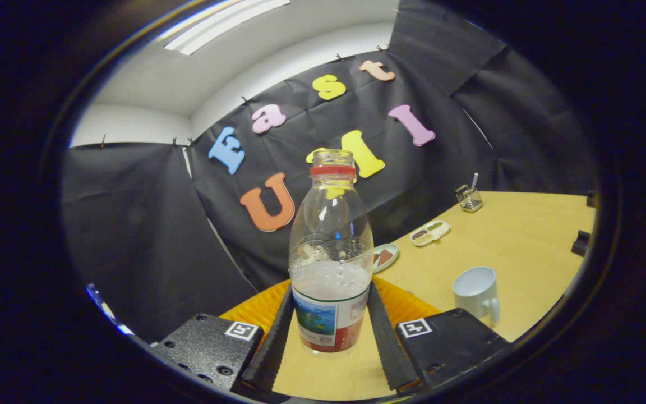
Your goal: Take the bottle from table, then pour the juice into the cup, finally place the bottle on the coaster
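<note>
A clear plastic bottle (331, 252) with a red neck ring and no cap stands upright between my fingers, its lower part holding pale juice above a printed label. My gripper (330, 289) is shut on the bottle, with both fingers (278, 331) pressed against its sides at label height. An orange ribbed coaster (253, 311) lies on the table just behind the bottle and spreads out past both fingers. A white cup (475, 292) with a handle stands upright to the right, beyond the right finger.
The wooden table (525, 235) stretches away to the right. On it, farther back, are a small round dish (384, 257), a white oblong tray (429, 233) with food, and a wire holder (470, 197) by the black cloth wall.
</note>
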The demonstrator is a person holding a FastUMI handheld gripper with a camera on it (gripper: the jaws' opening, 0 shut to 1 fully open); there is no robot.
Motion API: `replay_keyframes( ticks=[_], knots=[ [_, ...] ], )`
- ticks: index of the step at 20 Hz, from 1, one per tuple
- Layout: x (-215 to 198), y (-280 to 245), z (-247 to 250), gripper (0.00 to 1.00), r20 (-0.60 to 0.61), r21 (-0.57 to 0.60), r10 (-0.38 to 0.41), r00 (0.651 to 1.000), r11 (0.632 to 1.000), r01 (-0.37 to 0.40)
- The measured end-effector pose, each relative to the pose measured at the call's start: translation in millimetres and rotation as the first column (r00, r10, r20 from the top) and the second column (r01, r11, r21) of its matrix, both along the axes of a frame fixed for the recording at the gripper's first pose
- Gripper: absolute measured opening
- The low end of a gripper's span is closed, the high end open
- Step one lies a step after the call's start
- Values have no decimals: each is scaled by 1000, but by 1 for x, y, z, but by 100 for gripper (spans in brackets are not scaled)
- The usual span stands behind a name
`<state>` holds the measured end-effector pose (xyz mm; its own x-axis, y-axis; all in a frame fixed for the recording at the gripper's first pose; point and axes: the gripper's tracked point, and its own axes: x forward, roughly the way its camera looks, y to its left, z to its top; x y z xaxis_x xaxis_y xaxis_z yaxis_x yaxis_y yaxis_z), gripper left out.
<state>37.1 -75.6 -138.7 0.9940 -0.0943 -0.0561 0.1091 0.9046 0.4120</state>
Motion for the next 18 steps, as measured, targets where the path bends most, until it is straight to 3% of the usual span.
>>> replay_keyframes(
  ticks=[4, 7, 11, 18],
  knots=[
    [3, -13, 3, 76, -45, -214, -70, 997, 975, 59],
    [15, -19, 6, 76, -54, -307, -109, 993, 948, 87],
    [44, -26, 20, 76, -20, -330, -129, 991, 937, 115],
    [113, -53, 8, 77, -65, -315, -167, 984, 939, 139]
  ],
)
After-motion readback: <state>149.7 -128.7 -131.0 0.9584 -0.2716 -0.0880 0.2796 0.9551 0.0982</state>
